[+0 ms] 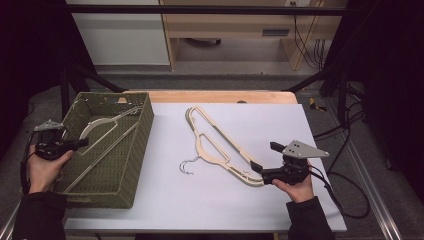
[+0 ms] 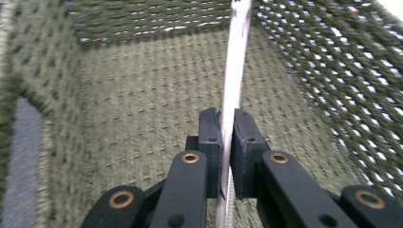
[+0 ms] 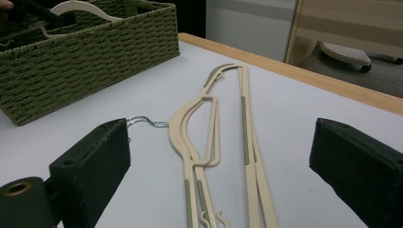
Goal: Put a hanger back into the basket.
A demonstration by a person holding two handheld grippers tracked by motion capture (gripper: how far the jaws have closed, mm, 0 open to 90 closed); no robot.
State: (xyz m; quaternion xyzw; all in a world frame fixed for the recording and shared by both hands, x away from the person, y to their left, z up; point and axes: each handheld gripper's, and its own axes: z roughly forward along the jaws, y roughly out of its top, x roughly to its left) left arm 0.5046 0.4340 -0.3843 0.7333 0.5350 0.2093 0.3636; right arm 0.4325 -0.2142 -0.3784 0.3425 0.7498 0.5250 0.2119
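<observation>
A cream hanger [image 1: 102, 125] lies tilted inside the green woven basket [image 1: 142, 125] at the table's left. My left gripper [image 1: 82, 143] reaches over the basket's left wall and is shut on that hanger's thin bar [image 2: 236, 71], which stands edge-on between the pads [image 2: 227, 142]. Two more cream hangers [image 1: 220, 147] lie stacked on the white table top, their metal hooks [image 1: 189, 166] pointing toward the basket. My right gripper [image 1: 265, 156] rests at their near right end, open, with the hangers' lower ends [image 3: 209, 123] lying between its wide-spread jaws [image 3: 221, 161] and touching neither one.
The basket's woven floor [image 2: 142, 95] and side wall [image 3: 85, 57] surround the held hanger. A wooden strip [image 1: 220, 96] edges the table's far side. Cables [image 1: 345, 200] trail off the right edge.
</observation>
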